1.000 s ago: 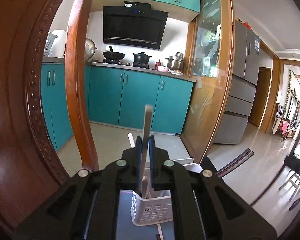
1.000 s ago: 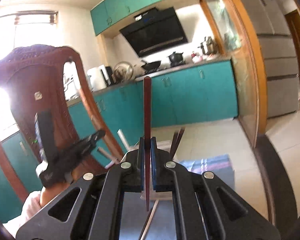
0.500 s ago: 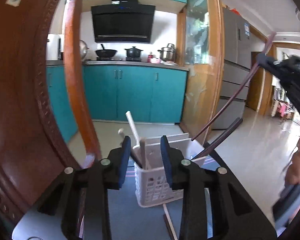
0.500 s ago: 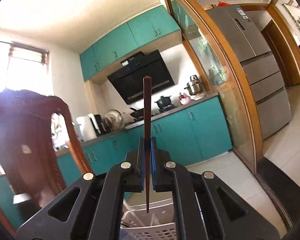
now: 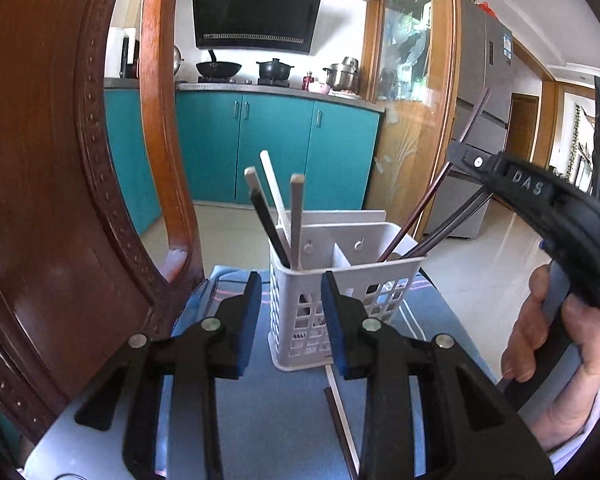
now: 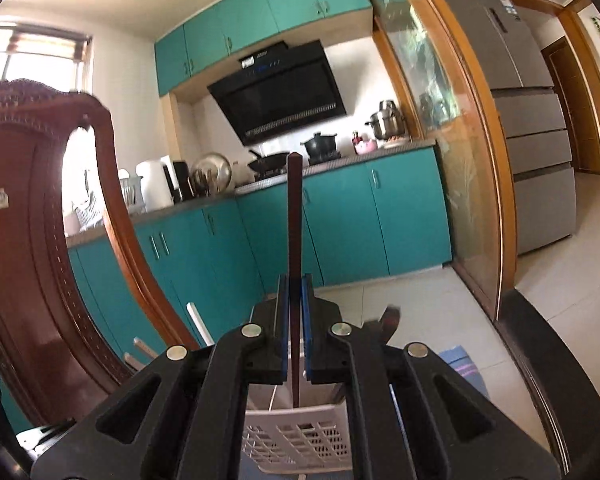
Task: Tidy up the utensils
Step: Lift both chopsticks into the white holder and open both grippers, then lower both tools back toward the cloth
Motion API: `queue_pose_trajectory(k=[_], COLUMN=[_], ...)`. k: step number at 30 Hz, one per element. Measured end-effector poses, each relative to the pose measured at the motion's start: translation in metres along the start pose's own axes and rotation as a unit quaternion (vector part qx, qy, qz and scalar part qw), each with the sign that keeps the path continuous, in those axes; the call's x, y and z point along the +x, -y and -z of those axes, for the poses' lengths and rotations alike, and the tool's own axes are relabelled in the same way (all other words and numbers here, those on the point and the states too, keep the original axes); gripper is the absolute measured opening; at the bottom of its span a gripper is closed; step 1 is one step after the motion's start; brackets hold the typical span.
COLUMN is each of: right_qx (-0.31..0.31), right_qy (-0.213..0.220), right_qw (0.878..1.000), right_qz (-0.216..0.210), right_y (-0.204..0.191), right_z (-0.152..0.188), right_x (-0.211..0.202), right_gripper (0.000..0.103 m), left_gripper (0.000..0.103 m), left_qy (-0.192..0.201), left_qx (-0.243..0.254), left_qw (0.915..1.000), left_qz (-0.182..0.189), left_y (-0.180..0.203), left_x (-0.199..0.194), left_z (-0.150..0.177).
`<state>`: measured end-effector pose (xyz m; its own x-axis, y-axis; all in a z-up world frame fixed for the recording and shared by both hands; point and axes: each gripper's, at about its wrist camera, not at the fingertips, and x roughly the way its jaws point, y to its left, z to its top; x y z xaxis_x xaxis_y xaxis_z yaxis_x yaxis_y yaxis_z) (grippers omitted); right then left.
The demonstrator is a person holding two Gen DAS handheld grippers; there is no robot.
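Once parted: left tongs [image 5: 287, 312] stood empty, pale stick [image 5: 296, 220] dropped in basket [image 5: 340, 304].
Right tongs [image 6: 295, 316]: clamped brown chopstick [image 6: 294, 216], tip over basket.
Next: probably lowered in.

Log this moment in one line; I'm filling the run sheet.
left claw: open, empty, jaws just opened | right claw: shut on brown chopstick above caddy | caddy: chopsticks in both compartments

The right gripper [image 5: 458, 152] bears the raised letters "DAS" on its black body, legible in the left wrist view. Lettering on the range hood [image 5: 256, 12] and a label on the refrigerator [image 5: 488, 76] are too small to read.
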<state>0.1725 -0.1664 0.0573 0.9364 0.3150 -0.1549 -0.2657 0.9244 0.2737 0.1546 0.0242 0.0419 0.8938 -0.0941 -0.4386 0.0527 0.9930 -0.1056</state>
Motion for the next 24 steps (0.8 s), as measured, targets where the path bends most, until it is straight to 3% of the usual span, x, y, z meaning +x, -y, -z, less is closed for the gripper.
queue_pose_trajectory(k=[6,9,13,17,19,21,22,24], right_qx=[-0.009,0.0,0.016,-0.003,-0.017,-0.015,-0.009,0.0], right_qy=[-0.025,-0.016,0.015,0.029,-0.005,-0.097,-0.167,-0.26], right_qw=[1.0,1.0,1.0,0.999,0.999,0.995,0.986,0.965], right_qz=[0.008,0.008,-0.005,-0.024,-0.032,-0.018,0.0,0.02], right_y=[-0.006,-0.004,-0.002,-0.003,-0.002,0.001,0.004,0.008], right_z=[0.008,0.003,-0.009,0.003,0.027,0.053,0.07,0.097], right_x=[0.006,-0.005,-0.046,-0.088,-0.09,-0.064,-0.04,-0.005], right_gripper=[0.008,0.029,0.031,0.031,0.031,0.031,0.031,0.031], left_gripper=[0.032,0.032,0.032,0.035,0.036,0.036,0.038,0.042], left_qy=[-0.008,-0.018,-0.049,-0.096,-0.114,-0.126,-0.13,-0.13], left_qx=[0.002,-0.002,-0.011,-0.016,-0.022,-0.029,-0.037,-0.051], left_qw=[0.9999,0.9998,0.9987,0.9947,0.992,0.9897,0.9887,0.988], left_qz=[-0.006,-0.009,-0.005,-0.032,-0.049,-0.062,-0.066,-0.066], left_y=[-0.003,-0.007,-0.012,-0.016,-0.019,-0.023,-0.027,-0.032], left_x=[0.001,0.002,0.006,0.009,0.01,0.01,0.01,0.007], left_z=[0.002,0.004,0.014,0.037,0.047,0.051,0.052,0.053])
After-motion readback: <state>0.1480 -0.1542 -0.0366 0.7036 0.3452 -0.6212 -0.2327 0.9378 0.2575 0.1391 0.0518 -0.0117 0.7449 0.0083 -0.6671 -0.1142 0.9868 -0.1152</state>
